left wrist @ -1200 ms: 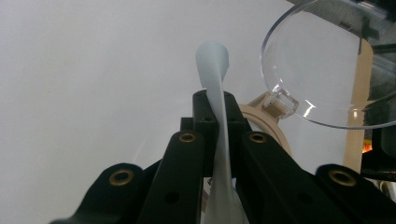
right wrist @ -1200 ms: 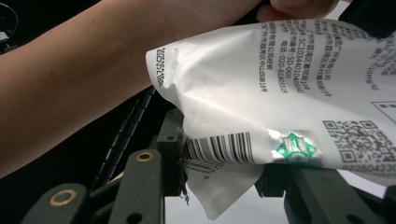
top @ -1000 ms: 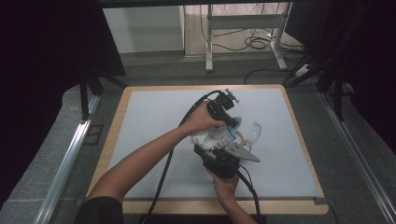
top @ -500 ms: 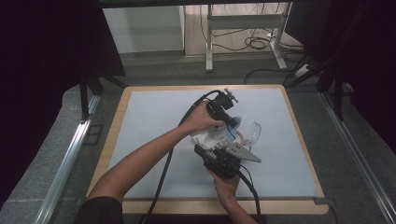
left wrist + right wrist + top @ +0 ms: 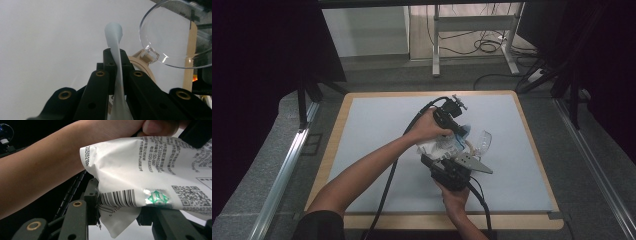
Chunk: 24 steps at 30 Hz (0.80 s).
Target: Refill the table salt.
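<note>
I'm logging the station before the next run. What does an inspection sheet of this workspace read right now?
Surface: pale mat on a wood-edged table.
Job's things: white printed bag held between both grippers; clear plastic dome lying beside it.
Clutter: nothing seen.
Grippers: left gripper shut on a thin pale edge of the bag; right gripper shut on the bag's barcode corner.
Cables: black cable trails from the left gripper across the mat.
Surroundings: desk legs and floor cables beyond.

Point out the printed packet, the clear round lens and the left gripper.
Printed packet (image 5: 150, 170): right gripper view, on its white printed face.
Clear round lens (image 5: 172, 37): left gripper view, on the middle of the transparent disc.
Left gripper (image 5: 117, 56): left gripper view, between its fingertips.
</note>
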{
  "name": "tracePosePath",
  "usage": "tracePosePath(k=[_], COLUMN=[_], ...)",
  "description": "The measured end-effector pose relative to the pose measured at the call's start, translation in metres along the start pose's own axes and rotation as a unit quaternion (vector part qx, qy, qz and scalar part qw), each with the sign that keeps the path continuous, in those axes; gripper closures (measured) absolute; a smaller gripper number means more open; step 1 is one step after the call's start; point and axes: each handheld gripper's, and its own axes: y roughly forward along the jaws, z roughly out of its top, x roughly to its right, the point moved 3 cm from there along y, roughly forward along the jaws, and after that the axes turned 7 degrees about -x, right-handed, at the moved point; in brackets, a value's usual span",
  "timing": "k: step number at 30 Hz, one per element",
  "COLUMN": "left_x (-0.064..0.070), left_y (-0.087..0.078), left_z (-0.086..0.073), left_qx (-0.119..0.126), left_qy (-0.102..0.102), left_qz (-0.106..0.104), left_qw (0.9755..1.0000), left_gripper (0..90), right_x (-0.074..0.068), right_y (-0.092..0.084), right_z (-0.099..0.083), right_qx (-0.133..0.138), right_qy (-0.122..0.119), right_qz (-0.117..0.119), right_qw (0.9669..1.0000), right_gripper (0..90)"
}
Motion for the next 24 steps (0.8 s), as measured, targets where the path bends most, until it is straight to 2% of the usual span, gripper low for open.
tracePosePath(k=[24], left_x=[-0.0013], left_y=[0.0030], left_z=[-0.0017], left_qx=[-0.001], left_qy=[-0.002], left_qz=[-0.003], left_qw=[1.0000], left_gripper=[89.2], right_x=[-0.0001], right_y=[0.0016], right_z=[-0.0018], right_qx=[-0.002], right_qy=[0.001], right_qz=[-0.005], right_qw=[1.0000], right_gripper=[61.7])
